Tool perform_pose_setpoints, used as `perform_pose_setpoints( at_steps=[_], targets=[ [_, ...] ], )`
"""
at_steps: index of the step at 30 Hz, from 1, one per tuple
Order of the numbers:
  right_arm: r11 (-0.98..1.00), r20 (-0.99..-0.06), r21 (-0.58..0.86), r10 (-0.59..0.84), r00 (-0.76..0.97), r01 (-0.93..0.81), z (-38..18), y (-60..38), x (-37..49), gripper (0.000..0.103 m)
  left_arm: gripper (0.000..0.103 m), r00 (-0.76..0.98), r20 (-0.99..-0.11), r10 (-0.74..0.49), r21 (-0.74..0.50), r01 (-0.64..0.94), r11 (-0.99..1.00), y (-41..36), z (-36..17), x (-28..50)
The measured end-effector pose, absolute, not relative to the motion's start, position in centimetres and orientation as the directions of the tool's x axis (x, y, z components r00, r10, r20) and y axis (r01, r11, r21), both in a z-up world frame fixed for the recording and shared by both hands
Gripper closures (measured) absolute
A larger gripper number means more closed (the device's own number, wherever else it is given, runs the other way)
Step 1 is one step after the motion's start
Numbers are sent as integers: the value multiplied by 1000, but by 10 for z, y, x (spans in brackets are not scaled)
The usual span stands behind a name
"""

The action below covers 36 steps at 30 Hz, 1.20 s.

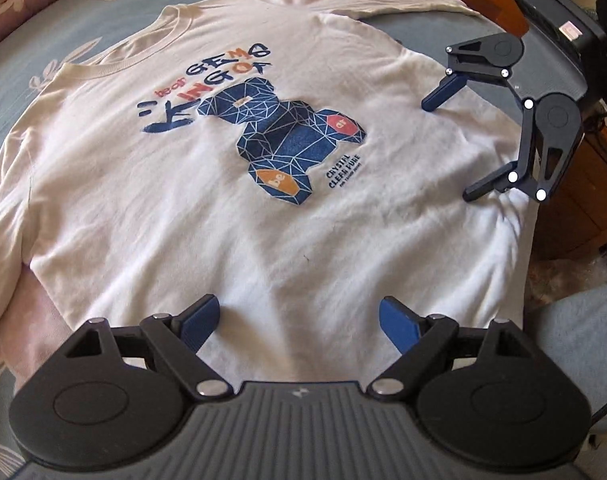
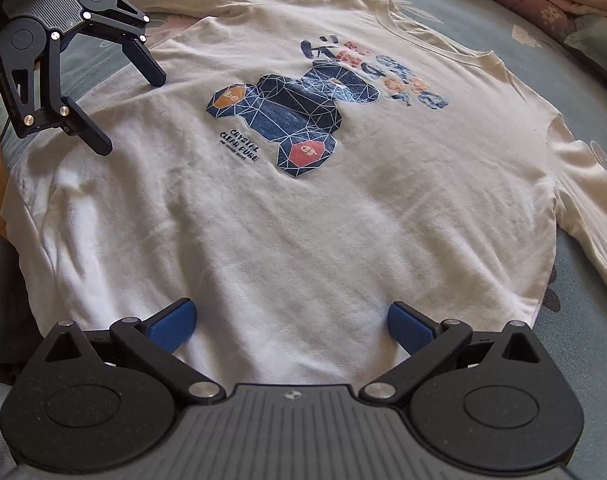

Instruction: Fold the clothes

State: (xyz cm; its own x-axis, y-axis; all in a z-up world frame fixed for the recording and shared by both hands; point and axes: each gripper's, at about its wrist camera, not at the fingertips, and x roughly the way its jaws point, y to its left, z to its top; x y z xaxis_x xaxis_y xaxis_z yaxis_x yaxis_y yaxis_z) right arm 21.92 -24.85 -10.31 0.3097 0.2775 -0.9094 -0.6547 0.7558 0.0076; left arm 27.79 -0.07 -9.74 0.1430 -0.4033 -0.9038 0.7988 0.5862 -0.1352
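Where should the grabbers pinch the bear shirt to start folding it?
Probably the bottom hem of the white long-sleeve shirt, coming in from the hem side. It lies flat, print up, and the left gripper and right gripper are already open at that edge. Each can pinch its own hem corner and lift toward the collar.

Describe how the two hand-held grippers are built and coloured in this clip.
The left hand-held gripper and right hand-held gripper look identical: black linkage arms on round black pivot discs, silver rivets at the joints, ribbed dark-grey body with a small logo, and textured blue fingertips. A dark cable trails from the left one's body. No hands or sleeves are visible.
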Motion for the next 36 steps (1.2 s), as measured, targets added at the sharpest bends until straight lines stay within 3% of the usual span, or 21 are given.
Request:
perform_pose_setpoints(
  at_steps=[2,11,17,19,23,29,34,36],
  targets=[
    [753,-917,7,267,296,-658,-103,-246,222,0,16,119,-893,-434,-196,765,613,6,-89,286],
    [772,-949,-7,195,247,-636,-98,-230,234,0,16,257,-834,-489,-208,674,709,33,-75,357],
    [838,-930,4,204,307,-546,-74,-216,261,0,16,152,-841,-519,-301,664,684,43,-106,353],
    [854,-918,12,216,333,-520,-67,-207,277,0,11,129,-812,-569,-358,660,661,55,-108,355],
    [878,-897,75,267,353,-472,-63,-182,307,0,11,61,-819,-570,-408,636,655,66,-102,372],
    [895,-858,205,358,367,-395,-66,-140,343,0,12,180,-798,-574,-352,634,689,106,-64,423],
    [891,-859,222,371,353,-396,-73,-111,351,0,14,283,-826,-487,-231,619,751,147,-64,487],
    [896,-863,222,364,349,-386,-76,-109,352,0,32,287,-849,-443,-194,612,767,157,-76,509]
  ],
)
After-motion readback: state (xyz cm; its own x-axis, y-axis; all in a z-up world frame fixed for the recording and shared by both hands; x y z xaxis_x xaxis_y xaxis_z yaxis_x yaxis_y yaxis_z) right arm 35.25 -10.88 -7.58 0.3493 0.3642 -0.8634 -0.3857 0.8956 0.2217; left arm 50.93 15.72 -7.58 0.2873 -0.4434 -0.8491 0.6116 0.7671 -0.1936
